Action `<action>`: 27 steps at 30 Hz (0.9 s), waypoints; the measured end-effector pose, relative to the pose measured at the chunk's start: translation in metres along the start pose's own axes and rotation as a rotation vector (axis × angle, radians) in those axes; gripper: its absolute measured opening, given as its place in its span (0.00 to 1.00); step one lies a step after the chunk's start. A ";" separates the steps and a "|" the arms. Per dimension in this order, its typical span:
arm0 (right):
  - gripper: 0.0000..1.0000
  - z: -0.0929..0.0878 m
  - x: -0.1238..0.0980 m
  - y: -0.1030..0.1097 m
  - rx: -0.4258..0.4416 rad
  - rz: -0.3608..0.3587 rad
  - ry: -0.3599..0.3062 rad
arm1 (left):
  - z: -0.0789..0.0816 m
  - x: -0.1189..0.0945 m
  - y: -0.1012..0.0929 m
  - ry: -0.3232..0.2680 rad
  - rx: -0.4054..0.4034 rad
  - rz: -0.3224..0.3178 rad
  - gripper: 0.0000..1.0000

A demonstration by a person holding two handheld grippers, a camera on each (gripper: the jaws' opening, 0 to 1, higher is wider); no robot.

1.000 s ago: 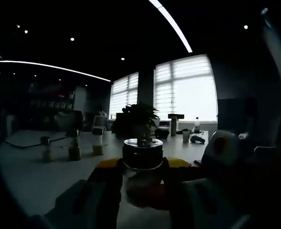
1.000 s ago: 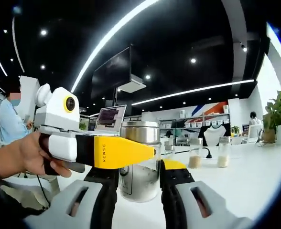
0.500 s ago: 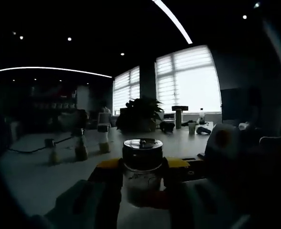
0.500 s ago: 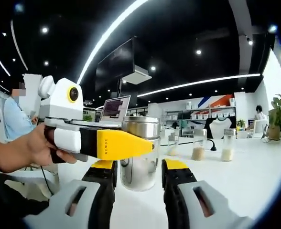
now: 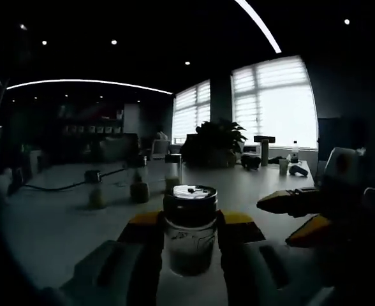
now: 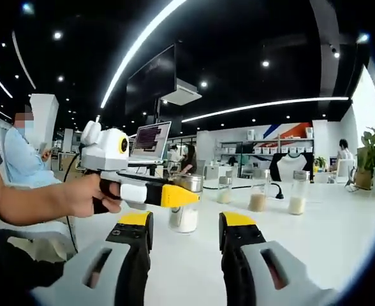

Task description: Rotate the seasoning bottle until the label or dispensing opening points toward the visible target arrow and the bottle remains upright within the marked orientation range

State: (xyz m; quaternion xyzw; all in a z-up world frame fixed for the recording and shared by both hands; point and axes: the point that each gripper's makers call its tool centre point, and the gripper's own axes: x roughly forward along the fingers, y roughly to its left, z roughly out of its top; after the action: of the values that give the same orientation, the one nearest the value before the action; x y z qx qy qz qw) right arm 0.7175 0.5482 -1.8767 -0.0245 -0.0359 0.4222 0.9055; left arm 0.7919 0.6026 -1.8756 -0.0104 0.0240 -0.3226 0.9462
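My right gripper (image 6: pixel 184 233) has backed off seasoning bottle (image 6: pixel 186 208), jaws apart, empty. My left gripper (image 5: pixel 189 233) stays clamped on bottle (image 5: pixel 190 229), upright on counter (image 6: pixel 328 236). Left alone turns now; no arrow seen.

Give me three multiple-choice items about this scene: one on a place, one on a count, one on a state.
1. Where is the bottle?
A. between the jaws of the left tongs
B. on a shelf
C. on the floor
2. How many jars stand behind it?
A. one
B. three
C. six
3. The right tongs are:
A. shut on the bottle
B. shut on a jar
C. open

Answers: 1 A, those jaws flank it; 2 B, three stand in a row; 3 C, the jaws stand apart, with the bottle ahead of them.
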 end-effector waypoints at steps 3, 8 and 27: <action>0.40 -0.003 0.001 0.002 0.003 0.005 0.010 | -0.008 0.003 0.011 0.031 0.006 0.025 0.35; 0.40 0.001 0.001 0.004 -0.008 0.011 0.003 | -0.014 0.005 0.032 0.037 -0.021 0.052 0.35; 0.38 -0.002 0.000 0.002 -0.025 0.002 0.015 | -0.021 0.008 0.043 0.025 -0.035 0.014 0.35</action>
State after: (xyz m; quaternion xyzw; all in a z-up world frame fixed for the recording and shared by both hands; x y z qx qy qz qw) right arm 0.7164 0.5495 -1.8783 -0.0391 -0.0341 0.4224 0.9049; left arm 0.8237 0.6315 -1.8980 -0.0226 0.0413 -0.3154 0.9478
